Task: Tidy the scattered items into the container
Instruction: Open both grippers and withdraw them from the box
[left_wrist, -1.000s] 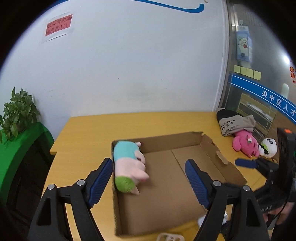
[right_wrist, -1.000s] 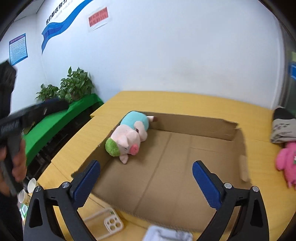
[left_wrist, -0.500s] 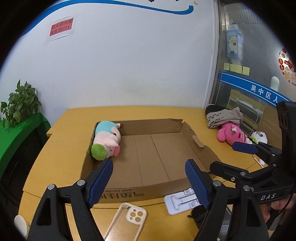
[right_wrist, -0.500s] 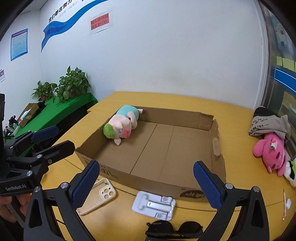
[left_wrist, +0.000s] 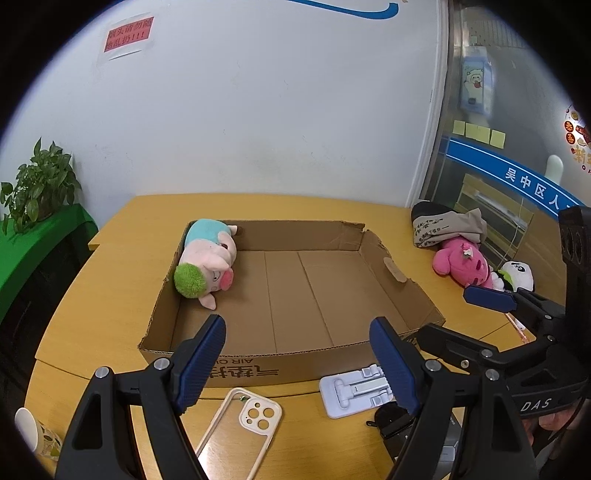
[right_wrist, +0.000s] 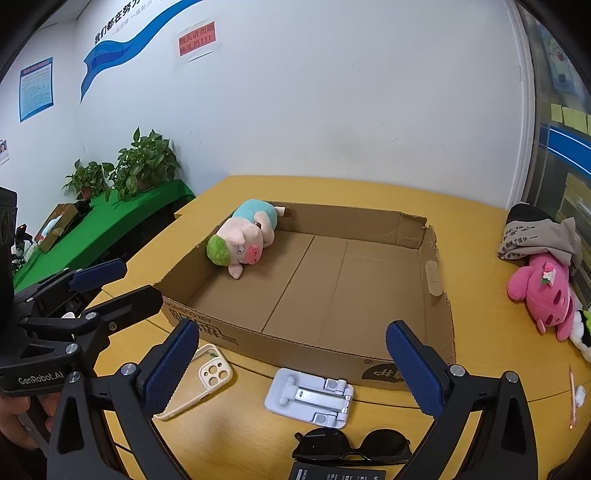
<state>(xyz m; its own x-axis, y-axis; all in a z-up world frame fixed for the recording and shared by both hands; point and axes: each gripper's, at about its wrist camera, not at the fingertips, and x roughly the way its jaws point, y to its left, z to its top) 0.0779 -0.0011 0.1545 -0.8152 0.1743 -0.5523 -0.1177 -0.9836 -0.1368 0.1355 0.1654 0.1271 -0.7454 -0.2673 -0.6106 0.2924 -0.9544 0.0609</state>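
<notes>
A shallow cardboard box sits open on the yellow table. A pig plush lies in its far left corner. In front of the box lie a cream phone case, a white folding stand and black sunglasses. A pink plush, a panda plush and folded clothes lie right of the box. My left gripper and right gripper are both open and empty, above the table's near edge.
A paper cup stands at the near left table corner. A pen and a small white item lie at the right. A dark device lies at the near edge. Potted plants stand on a green shelf at left.
Both grippers have pulled back from over the box toward the table's near edge. The phone case, stand and sunglasses have come into view. The pig plush stays in the box.
</notes>
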